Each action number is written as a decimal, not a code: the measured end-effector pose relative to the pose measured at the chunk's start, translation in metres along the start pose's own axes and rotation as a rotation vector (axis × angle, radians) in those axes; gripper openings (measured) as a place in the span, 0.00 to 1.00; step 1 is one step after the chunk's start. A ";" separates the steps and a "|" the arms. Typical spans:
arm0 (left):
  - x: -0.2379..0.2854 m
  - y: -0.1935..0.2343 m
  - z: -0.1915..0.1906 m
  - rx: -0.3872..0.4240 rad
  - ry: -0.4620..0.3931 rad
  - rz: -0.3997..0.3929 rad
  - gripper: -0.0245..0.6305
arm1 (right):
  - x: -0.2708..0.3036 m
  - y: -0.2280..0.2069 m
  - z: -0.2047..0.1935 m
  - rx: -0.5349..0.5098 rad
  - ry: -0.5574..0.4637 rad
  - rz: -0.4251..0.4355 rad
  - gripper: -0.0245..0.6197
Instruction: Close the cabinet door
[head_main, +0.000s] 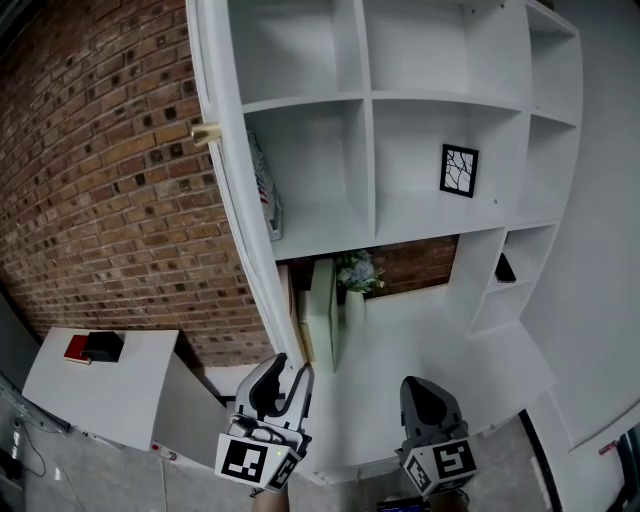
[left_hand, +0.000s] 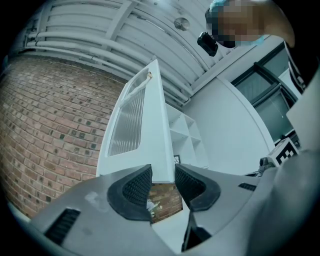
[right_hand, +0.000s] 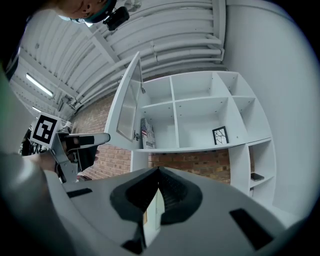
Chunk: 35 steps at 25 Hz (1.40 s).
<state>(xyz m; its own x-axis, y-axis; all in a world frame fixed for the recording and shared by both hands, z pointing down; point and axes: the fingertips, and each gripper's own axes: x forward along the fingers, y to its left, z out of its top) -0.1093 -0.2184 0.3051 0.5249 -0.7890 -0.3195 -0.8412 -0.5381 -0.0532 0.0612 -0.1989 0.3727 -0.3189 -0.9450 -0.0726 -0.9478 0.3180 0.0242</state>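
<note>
The white cabinet door (head_main: 225, 150) stands wide open and shows edge-on at the left of the shelf unit (head_main: 372, 100), with a small knob (head_main: 205, 133) on it. In the left gripper view the door (left_hand: 142, 130) has a ribbed glass panel. My left gripper (left_hand: 162, 181) is shut on its lower edge, one pad on each face. In the head view that left gripper (head_main: 290, 370) sits at the door's bottom corner. My right gripper (head_main: 425, 392) hangs apart from the door, in front of the counter. Its jaws (right_hand: 159, 172) meet at the tips with nothing held.
A framed picture (head_main: 459, 170) and a leaning book (head_main: 265, 190) stand on the shelves. A vase of flowers (head_main: 357, 275) and a tall white box (head_main: 322, 310) are on the counter. The brick wall (head_main: 100, 180) and a low white table (head_main: 120, 395) lie to the left.
</note>
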 end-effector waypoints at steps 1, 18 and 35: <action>0.002 -0.002 -0.002 0.008 0.004 0.003 0.26 | 0.001 -0.003 0.000 0.001 -0.001 0.002 0.04; 0.062 -0.036 -0.018 0.079 0.034 0.021 0.27 | 0.016 -0.056 0.003 0.004 -0.019 0.021 0.04; 0.164 -0.025 -0.054 0.108 0.065 0.069 0.18 | 0.036 -0.116 -0.011 0.034 0.014 0.023 0.04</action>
<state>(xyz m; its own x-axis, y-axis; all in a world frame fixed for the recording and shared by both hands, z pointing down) 0.0049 -0.3504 0.3047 0.4695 -0.8426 -0.2638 -0.8829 -0.4494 -0.1360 0.1593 -0.2705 0.3784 -0.3407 -0.9383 -0.0589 -0.9398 0.3417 -0.0085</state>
